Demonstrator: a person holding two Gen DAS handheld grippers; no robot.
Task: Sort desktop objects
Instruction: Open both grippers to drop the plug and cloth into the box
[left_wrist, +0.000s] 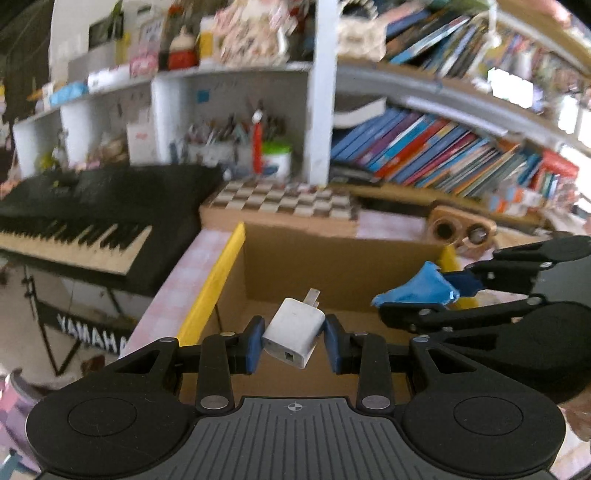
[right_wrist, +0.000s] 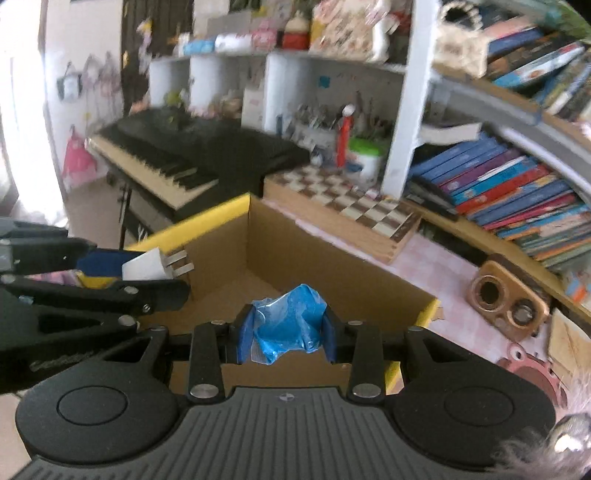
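The left gripper (left_wrist: 294, 341) has its blue fingers (left_wrist: 252, 345) clamped on a white charger plug (left_wrist: 293, 336), which sits tilted between them with its metal prongs pointing up and away. The plug hangs above the open cardboard box (left_wrist: 332, 258), over the near part of its inside. From the right wrist view the same plug (right_wrist: 147, 267) shows at the left, its prongs jutting toward the box's yellow-edged flap (right_wrist: 207, 221).

The right gripper (right_wrist: 286, 332) has its fingers (right_wrist: 245, 332) closed on a crumpled blue wrapper (right_wrist: 291, 321), also held above the box (right_wrist: 295, 240). In the left wrist view this wrapper (left_wrist: 421, 290) appears to the right, just beside the box's far right corner, with the right gripper (left_wrist: 454, 291) reaching in from the side. The two grippers are near each other over the box and do not touch.

The box stands on a tabletop with a pink checked cloth (right_wrist: 436, 266). Beyond it lies a chessboard (right_wrist: 351, 206), and to the right a small wooden piece with two round holes (right_wrist: 508, 299). A black keyboard (left_wrist: 92, 214) stands to the left on a stand. Shelves behind hold a row of books (left_wrist: 443, 151) and a pot of pens (left_wrist: 275, 157); the background is blurred.
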